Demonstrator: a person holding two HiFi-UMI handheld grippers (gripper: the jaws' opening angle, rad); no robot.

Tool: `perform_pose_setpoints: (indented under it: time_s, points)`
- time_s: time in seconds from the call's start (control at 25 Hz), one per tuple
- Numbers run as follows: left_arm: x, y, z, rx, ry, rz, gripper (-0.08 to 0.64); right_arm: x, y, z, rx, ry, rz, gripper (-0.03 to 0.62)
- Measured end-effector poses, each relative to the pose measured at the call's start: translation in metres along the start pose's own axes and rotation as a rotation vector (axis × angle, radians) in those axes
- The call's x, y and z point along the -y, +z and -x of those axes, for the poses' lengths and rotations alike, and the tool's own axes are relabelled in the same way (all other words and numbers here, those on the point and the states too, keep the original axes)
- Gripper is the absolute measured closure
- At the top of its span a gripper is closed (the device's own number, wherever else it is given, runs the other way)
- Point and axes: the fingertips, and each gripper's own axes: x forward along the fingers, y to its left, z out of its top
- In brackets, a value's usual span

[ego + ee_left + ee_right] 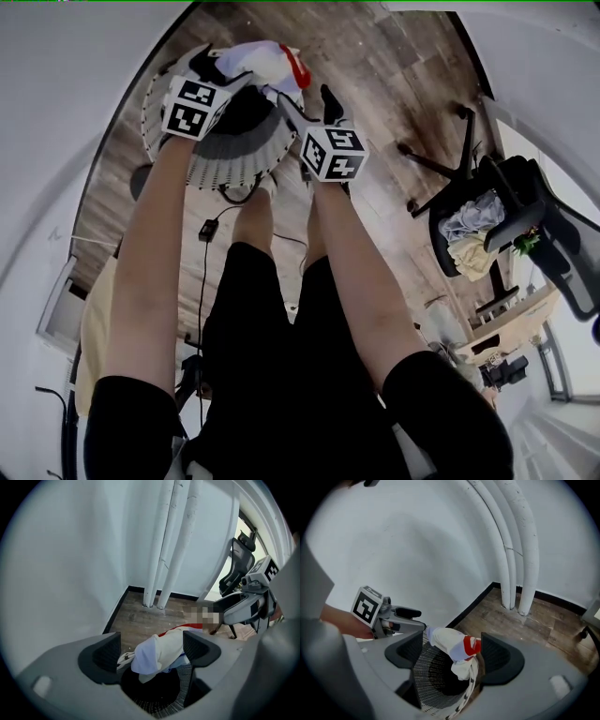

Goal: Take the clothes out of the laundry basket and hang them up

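Hovering above basket: left hand-held gripper and right hand-held gripper, side by side over the laundry basket.
Left jaws: apart, nothing clamped; the clothes show between them, lower down at the basket's rim.
Right jaws: apart, gripping nothing, framing the basket's mouth.
Clothes: white bundle with a red patch, draped on the basket's far rim.
Basket: white mesh, standing on the wooden floor near the wall corner.
Pipes: white, upright, beyond the basket.
Office chair: well apart from the basket, to its right, cloth lying on its seat.
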Motion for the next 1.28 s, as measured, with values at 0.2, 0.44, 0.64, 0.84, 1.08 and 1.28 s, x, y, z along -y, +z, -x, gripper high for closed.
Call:
perform_pose_setpoints:
  time_s: [0.2, 0.44, 0.64, 0.84, 1.08, 1.28]
  points:
    - [-0.004, -0.011, -0.032, -0.057, -0.013, -0.033, 0.135, 0.018, -0.02, -0.024, -0.012, -0.015, -0.05, 0.209]
    - [-0.006, -0.018, -0.052, -0.116, -0.053, -0.026, 0.135, 0.034, -0.036, -0.046, -0.042, -0.065, -0.14, 0.227]
    - [0.0, -0.025, -0.062, -0.187, -0.085, -0.013, 0.147, 0.037, -0.038, -0.052, -0.087, -0.109, -0.164, 0.245]
    - [0.0, -0.031, -0.069, -0.224, -0.099, -0.005, 0.209, 0.035, -0.039, -0.059, -0.119, -0.102, -0.183, 0.336]
    - [0.011, -0.025, -0.067, -0.225, -0.104, -0.111, 0.366, 0.036, -0.032, -0.057, -0.096, -0.102, -0.183, 0.572]
    - [0.014, -0.022, -0.055, -0.197, -0.093, -0.089, 0.497, 0.026, -0.029, -0.053, -0.084, -0.064, -0.17, 0.578]
